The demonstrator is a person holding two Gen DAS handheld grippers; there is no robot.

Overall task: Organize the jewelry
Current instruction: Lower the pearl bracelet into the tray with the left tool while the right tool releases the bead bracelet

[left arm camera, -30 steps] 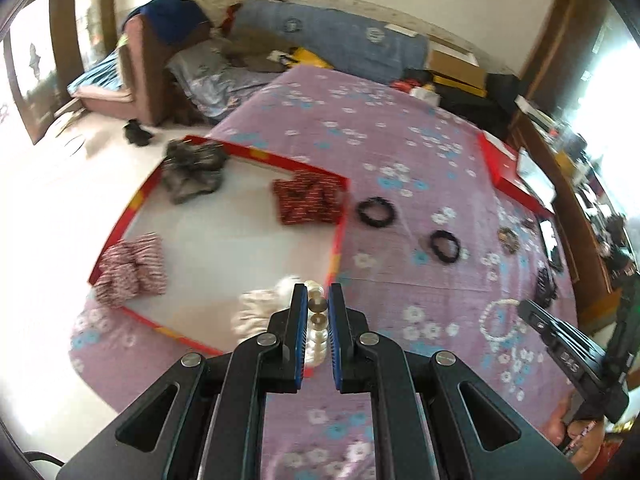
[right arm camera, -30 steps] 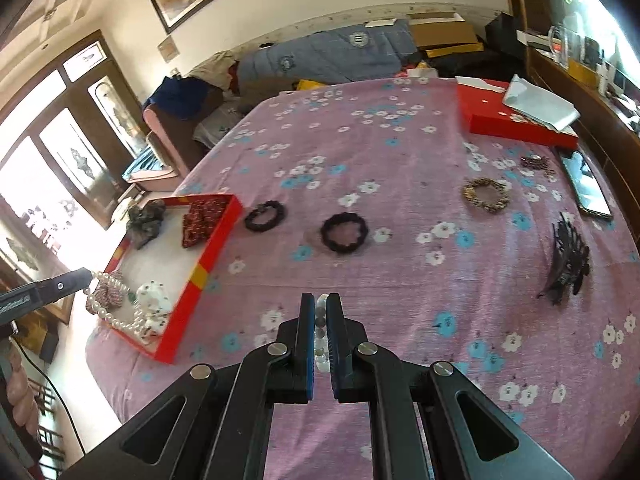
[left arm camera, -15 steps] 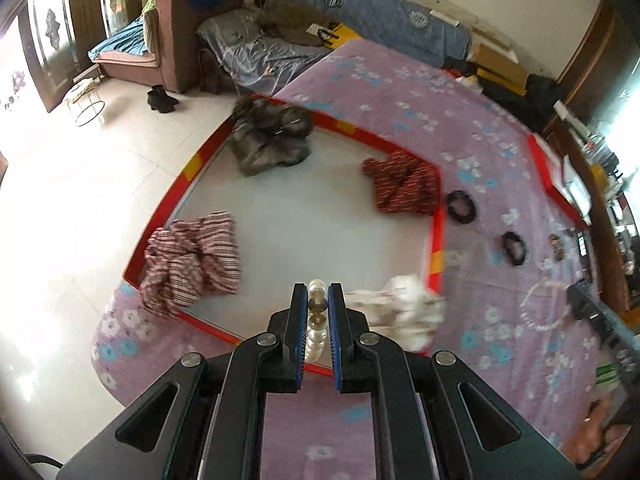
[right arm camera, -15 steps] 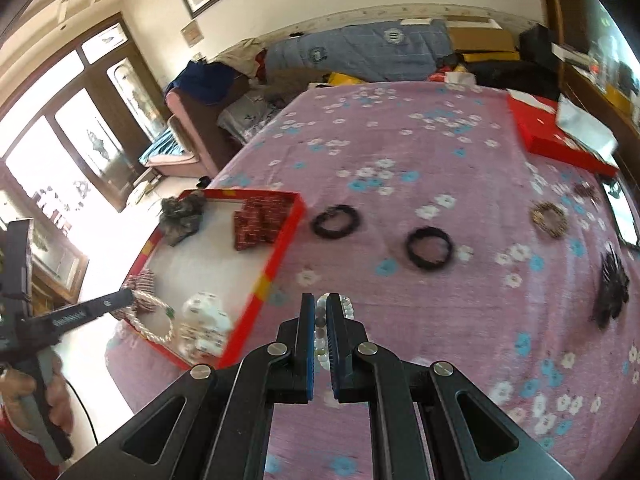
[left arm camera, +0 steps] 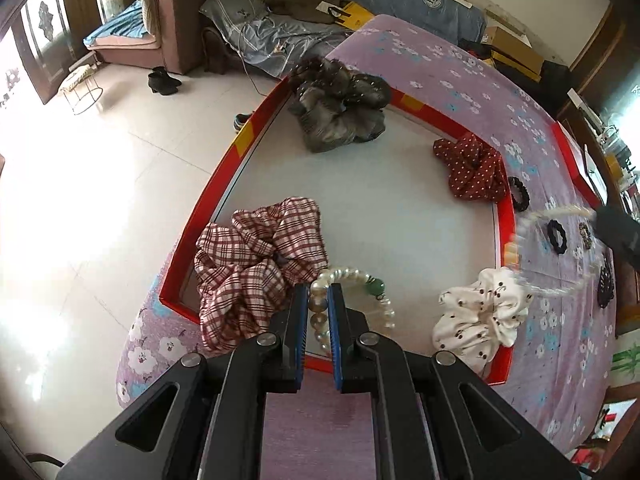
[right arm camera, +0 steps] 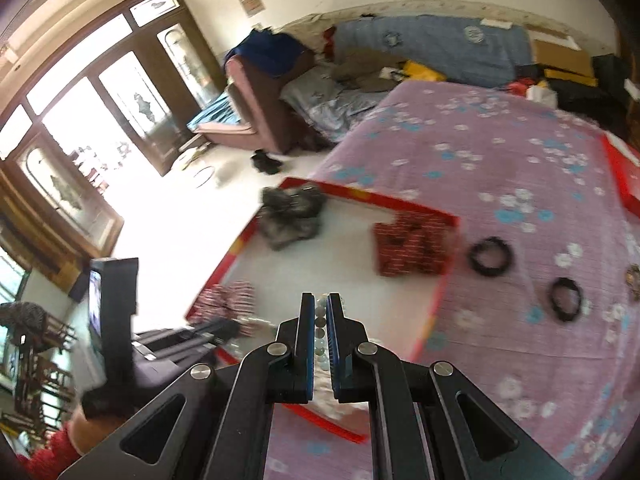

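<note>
Your work surface is a table under a purple floral cloth, and on its near corner sits the red-rimmed tray that serves as the collection point. Inside the tray you already have four fabric scrunchies: grey at the far side, dark red dotted against the right rim, plaid at the near left, and white with a dark print at the near right corner. That portion of the sort I judge done. Outstanding on the cloth, to the right of the tray, are two black hair ties lying apart from each other, plus further small dark pieces near the table's right edge, too small to identify. Your left gripper is clamped on a pearl bracelet with a green bead, holding it over the tray floor just beside the plaid scrunchie; whether any of it touches the floor cannot be told. Your right gripper is likewise closed, on a pale bead strand, positioned above the tray's near edge; motion blur hides detail. Both strands remain to be released, and in my judgement the task stands roughly midway.
</note>
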